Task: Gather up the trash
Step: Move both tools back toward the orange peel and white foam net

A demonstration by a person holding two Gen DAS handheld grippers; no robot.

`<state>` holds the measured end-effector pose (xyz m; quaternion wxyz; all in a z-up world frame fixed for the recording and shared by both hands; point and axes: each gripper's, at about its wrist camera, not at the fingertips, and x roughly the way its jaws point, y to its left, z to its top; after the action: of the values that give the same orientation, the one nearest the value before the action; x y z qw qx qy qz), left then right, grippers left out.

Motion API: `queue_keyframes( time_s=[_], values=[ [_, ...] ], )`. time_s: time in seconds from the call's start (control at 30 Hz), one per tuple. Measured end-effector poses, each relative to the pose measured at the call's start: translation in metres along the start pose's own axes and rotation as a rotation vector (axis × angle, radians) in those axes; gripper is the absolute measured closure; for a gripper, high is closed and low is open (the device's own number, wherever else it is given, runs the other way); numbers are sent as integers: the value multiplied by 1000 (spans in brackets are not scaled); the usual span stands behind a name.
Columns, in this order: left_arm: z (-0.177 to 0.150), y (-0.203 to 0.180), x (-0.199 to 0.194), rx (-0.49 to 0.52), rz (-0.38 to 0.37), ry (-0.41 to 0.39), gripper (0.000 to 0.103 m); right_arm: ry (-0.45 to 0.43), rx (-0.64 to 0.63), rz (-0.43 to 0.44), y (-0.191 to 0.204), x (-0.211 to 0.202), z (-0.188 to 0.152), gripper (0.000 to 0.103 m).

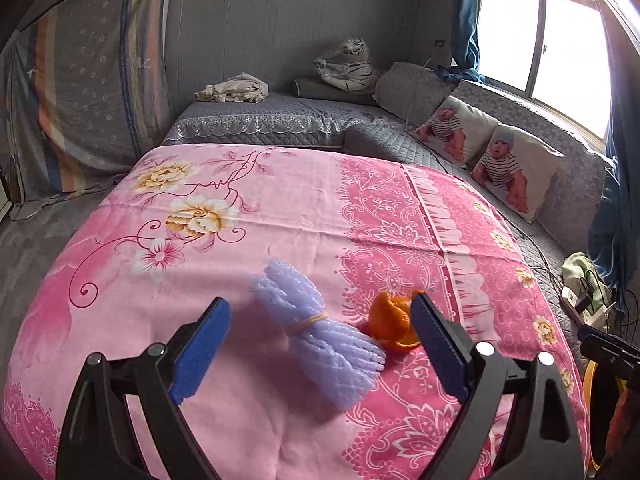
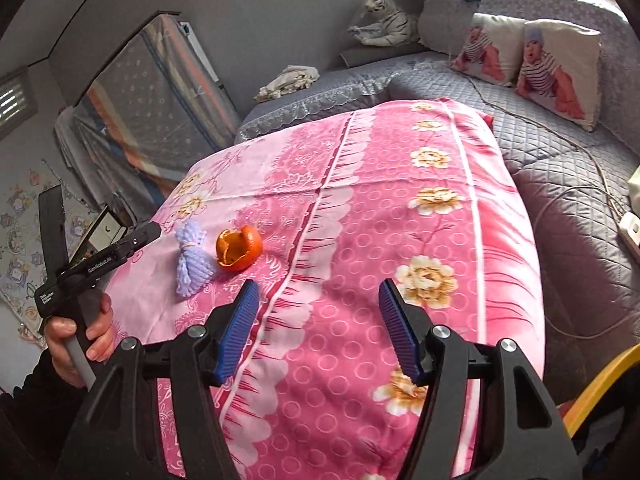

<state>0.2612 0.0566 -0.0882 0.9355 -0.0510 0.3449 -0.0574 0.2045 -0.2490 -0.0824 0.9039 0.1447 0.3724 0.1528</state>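
Note:
A pink flowered cloth point(image 1: 280, 208) covers the table. On it lie a purple foam net bundle point(image 1: 320, 332) tied with a rubber band and, just to its right, an orange peel point(image 1: 390, 322). My left gripper point(image 1: 320, 306) hovers low over them, open wide, with the bundle between its blue pads point(image 1: 204, 352) but not touching them. In the right wrist view the bundle point(image 2: 192, 258) and peel point(image 2: 238, 248) sit to the left. My right gripper point(image 2: 318, 288) is open over bare cloth point(image 2: 360, 220) to the right of them. A hand point(image 2: 76, 336) holds the left gripper.
A grey quilted sofa point(image 1: 400, 140) wraps around the far and right sides, with baby-print cushions point(image 1: 516, 168) and a plush tiger point(image 1: 348, 64). A cable point(image 2: 560, 140) and power strip point(image 2: 632, 228) lie on the right. A yellow rim point(image 2: 600, 384) shows at lower right.

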Motion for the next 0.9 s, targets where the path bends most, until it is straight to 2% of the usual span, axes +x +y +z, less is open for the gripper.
queue_keyframes(
  time_s=[0.13,0.27,0.5,0.9],
  values=[
    [5,22,16,-74,1,35,15,51,-42,75,30,38,10,44],
    [7,35,27,-130,11,58,15,91,-74,113,51,67,18,44],
    [3,44,44,-200,-21,114,15,141,-123,116,73,98,22,44],
    [5,42,74,-239,-25,187,15,184,-146,100,76,127,25,44]
  ],
)
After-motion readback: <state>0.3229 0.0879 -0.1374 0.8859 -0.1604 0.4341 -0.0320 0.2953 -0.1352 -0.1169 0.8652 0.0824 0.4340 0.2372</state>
